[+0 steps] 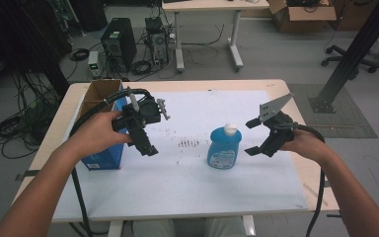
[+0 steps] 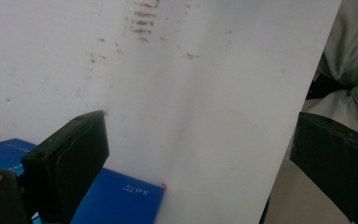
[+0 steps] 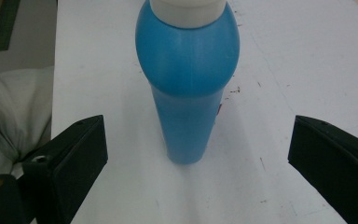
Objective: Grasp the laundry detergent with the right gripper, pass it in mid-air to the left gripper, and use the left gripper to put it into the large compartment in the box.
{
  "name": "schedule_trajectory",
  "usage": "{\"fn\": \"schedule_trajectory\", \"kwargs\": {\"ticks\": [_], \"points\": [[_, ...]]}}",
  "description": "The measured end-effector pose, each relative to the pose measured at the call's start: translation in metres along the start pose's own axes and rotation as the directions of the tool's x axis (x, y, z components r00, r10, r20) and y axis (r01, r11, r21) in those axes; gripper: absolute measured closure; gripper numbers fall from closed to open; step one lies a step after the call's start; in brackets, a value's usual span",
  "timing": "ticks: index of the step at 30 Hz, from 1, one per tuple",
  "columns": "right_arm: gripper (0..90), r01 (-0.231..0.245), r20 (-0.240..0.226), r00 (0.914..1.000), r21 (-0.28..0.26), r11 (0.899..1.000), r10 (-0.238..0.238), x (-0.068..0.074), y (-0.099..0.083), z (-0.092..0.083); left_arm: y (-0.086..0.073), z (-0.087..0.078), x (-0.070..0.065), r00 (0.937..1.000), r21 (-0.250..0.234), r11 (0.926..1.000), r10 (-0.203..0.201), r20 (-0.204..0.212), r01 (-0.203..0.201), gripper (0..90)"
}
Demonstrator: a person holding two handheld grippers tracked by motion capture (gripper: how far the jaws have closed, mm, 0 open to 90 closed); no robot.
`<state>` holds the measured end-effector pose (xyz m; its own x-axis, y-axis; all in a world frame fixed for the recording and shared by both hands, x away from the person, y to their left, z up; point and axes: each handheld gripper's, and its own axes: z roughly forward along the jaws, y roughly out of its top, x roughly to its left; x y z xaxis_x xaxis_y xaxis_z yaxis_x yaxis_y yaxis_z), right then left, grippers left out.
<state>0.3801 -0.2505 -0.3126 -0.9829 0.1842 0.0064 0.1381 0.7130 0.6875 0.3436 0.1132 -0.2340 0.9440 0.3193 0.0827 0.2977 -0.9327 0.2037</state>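
Note:
A blue bottle (image 1: 224,146) with a white cap stands upright on the white mat (image 1: 187,185), right of the table's middle. My right gripper (image 1: 252,137) is open just to its right, jaws pointing at it and not touching. In the right gripper view the blue bottle (image 3: 187,88) stands a little ahead, centred between the wide jaws of my right gripper (image 3: 196,128). My left gripper (image 1: 148,145) is held above the mat next to a blue box (image 1: 103,157), jaws angled down. In the left gripper view my left gripper (image 2: 200,163) is open over bare mat, nothing between its jaws.
The blue box (image 2: 119,198) has an open cardboard top and stands at the table's left edge. Brown smudges (image 1: 188,143) mark the mat left of the bottle. Beyond the table are computer towers (image 1: 118,42), cables, a desk and a black post (image 1: 355,52).

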Motion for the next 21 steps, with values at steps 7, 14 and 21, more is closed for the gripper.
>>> {"fn": "schedule_trajectory", "kwargs": {"ticks": [7, 14, 21], "points": [[4.0, -0.016, -0.002, 0.9999, -0.043, 0.999, 0.016, -0.001, -0.011, 0.006, 0.001, 0.002, 0.002, 1.0, 0.003, 1.0, -0.002, 0.004, 0.002, 4.7], [4.0, -0.016, 0.01, 0.9998, -0.073, 0.997, 0.017, 0.0, -0.022, 0.014, 0.001, 0.001, 0.003, 1.0, 0.002, 1.0, -0.008, 0.004, 0.008, 4.7], [4.1, -0.021, 0.016, 0.9996, -0.105, 0.994, 0.023, 0.0, -0.029, 0.021, 0.0, 0.001, 0.003, 0.9999, 0.001, 0.9999, -0.012, 0.005, 0.012, 4.7]]}}
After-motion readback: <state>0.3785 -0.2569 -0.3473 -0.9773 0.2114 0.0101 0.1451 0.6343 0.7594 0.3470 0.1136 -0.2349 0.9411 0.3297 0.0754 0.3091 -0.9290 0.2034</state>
